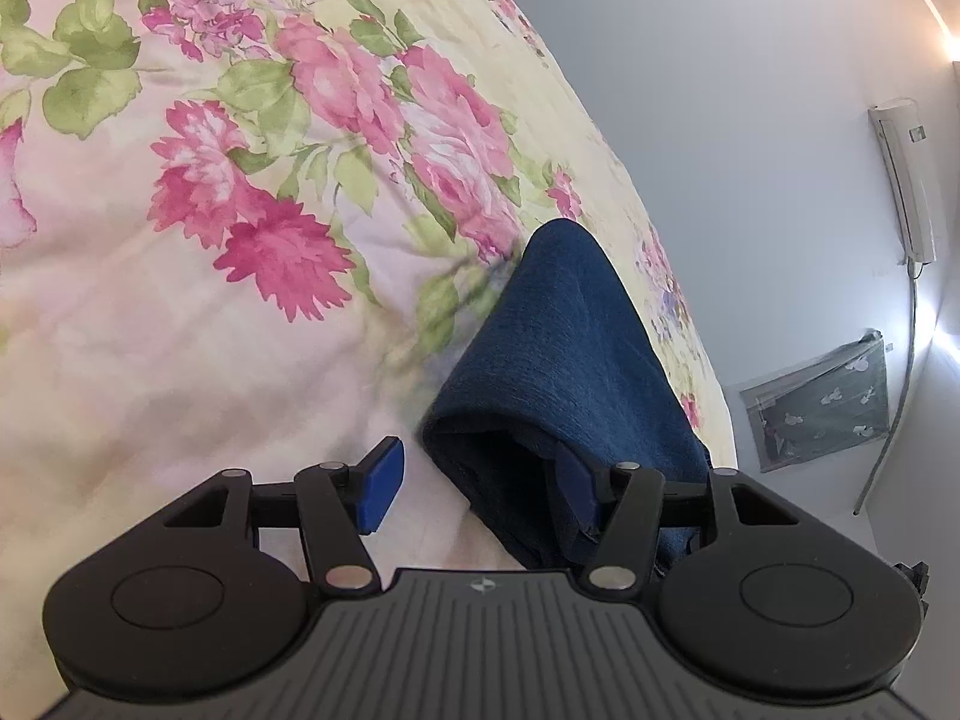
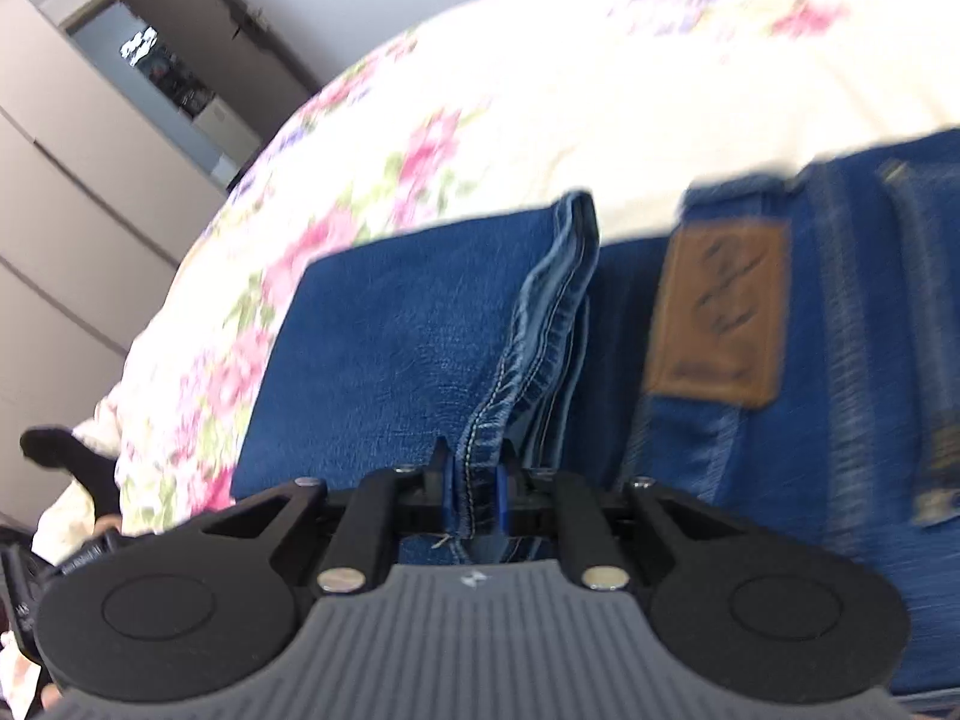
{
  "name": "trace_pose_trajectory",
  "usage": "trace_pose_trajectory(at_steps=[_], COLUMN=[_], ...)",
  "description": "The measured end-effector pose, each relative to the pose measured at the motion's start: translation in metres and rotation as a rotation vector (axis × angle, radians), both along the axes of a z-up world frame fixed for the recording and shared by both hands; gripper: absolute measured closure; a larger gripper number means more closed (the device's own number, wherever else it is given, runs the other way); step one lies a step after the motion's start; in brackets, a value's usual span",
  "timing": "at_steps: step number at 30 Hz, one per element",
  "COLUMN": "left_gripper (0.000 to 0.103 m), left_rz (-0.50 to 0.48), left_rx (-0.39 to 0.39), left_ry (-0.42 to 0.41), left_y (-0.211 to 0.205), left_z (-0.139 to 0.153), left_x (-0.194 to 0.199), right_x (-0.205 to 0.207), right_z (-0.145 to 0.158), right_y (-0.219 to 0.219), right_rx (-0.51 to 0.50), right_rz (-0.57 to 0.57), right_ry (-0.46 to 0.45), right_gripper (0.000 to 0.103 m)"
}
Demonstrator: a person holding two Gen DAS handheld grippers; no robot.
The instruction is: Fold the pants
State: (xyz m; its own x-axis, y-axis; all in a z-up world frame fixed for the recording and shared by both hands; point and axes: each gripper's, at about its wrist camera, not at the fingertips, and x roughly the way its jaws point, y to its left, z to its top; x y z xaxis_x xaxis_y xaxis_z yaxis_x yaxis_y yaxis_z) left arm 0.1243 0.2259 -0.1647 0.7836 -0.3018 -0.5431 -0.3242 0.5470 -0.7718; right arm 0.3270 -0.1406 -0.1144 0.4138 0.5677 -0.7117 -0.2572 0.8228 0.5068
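The right gripper (image 2: pixel 474 489) is pinching the jeans (image 2: pixel 390 348) hem; the left gripper (image 1: pixel 474 480) is gaping wide (denim draped over one finger). Next: lay the fold flat.

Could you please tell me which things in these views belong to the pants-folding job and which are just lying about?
Job:
jeans
right claw, shut on the jeans' hem
left claw, open, jeans between its fingers
bedspread, the folding surface

Lying about:
air conditioner
wardrobe
black sock

pants (image 2: pixel 390 348): dark blue denim | patch (image 2: pixel 717 318): brown | bedspread (image 1: pixel 180 180): cream, pink floral
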Motion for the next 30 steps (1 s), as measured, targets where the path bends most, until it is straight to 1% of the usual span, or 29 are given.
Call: trace_pose_trajectory(at_steps=[2,3,7,10,11,13,14,15,16,17,19,20,21,22,24,26,27,28,30], left_gripper=[0.037,0.036,0.032,0.03,0.03,0.03,0.03,0.03,0.03,0.03,0.03,0.03,0.03,0.029,0.028,0.026,0.026,0.025,0.025], left_rz=[-0.004,-0.007,-0.039,-0.048,-0.053,-0.06,-0.061,-0.061,-0.06,-0.06,-0.049,-0.022,0.0,0.01,-0.003,-0.016,-0.032,-0.057,-0.099], left_rx=[0.004,0.014,0.094,0.095,0.092,0.094,0.098,0.099,0.095,0.088,0.069,0.077,0.097,0.136,0.254,0.376,0.408,0.424,0.449], left_ry=[-0.007,-0.007,-0.013,-0.013,-0.009,0.012,0.019,0.022,0.022,0.017,0.009,-0.008,-0.02,-0.032,-0.047,-0.039,-0.022,0.003,0.087], left_y=[-0.003,-0.005,-0.016,-0.018,-0.018,-0.018,-0.018,-0.018,-0.019,-0.02,-0.022,-0.023,-0.025,-0.028,-0.037,-0.047,-0.051,-0.053,-0.055], left_z=[0.002,0.003,0.01,0.009,0.007,0.004,0.002,0.001,0.001,0.001,0.006,0.012,0.018,0.026,0.04,0.046,0.045,0.038,0.019], left_x=[0.001,0.002,0.004,0.011,0.016,0.025,0.029,0.031,0.033,0.033,0.03,0.025,0.023,0.021,0.025,0.032,0.038,0.046,0.06], right_x=[0.001,0.001,-0.004,-0.004,-0.004,-0.003,-0.002,-0.002,-0.005,-0.009,-0.021,-0.022,-0.021,-0.017,-0.004,0.009,0.014,0.016,0.023], right_z=[-0.001,-0.006,-0.028,-0.047,-0.052,-0.049,-0.043,-0.037,-0.027,-0.017,0.002,0.009,0.014,0.017,0.017,0.008,0.0,-0.009,-0.036], right_y=[-0.007,-0.007,0.011,0.023,0.024,0.025,0.025,0.026,0.023,0.019,0.013,0.012,0.013,0.014,0.027,0.045,0.055,0.061,0.074], right_rx=[-0.054,-0.072,-0.153,-0.188,-0.186,-0.187,-0.195,-0.201,-0.214,-0.24,-0.298,-0.311,-0.308,-0.296,-0.281,-0.267,-0.269,-0.281,-0.336], right_rz=[-0.003,0.004,0.05,0.058,0.055,0.075,0.085,0.088,0.083,0.067,0.044,0.034,0.025,0.016,0.011,0.039,0.054,0.07,0.105], right_ry=[0.003,0.013,0.021,0.023,0.026,0.033,0.038,0.032,0.006,-0.037,-0.153,-0.205,-0.243,-0.266,-0.276,-0.273,-0.264,-0.249,-0.219], right_gripper=[0.095,0.095,0.095,0.094,0.092,0.088,0.084,0.083,0.082,0.077,0.076,0.076,0.075,0.075,0.075,0.076,0.076,0.076,0.076])
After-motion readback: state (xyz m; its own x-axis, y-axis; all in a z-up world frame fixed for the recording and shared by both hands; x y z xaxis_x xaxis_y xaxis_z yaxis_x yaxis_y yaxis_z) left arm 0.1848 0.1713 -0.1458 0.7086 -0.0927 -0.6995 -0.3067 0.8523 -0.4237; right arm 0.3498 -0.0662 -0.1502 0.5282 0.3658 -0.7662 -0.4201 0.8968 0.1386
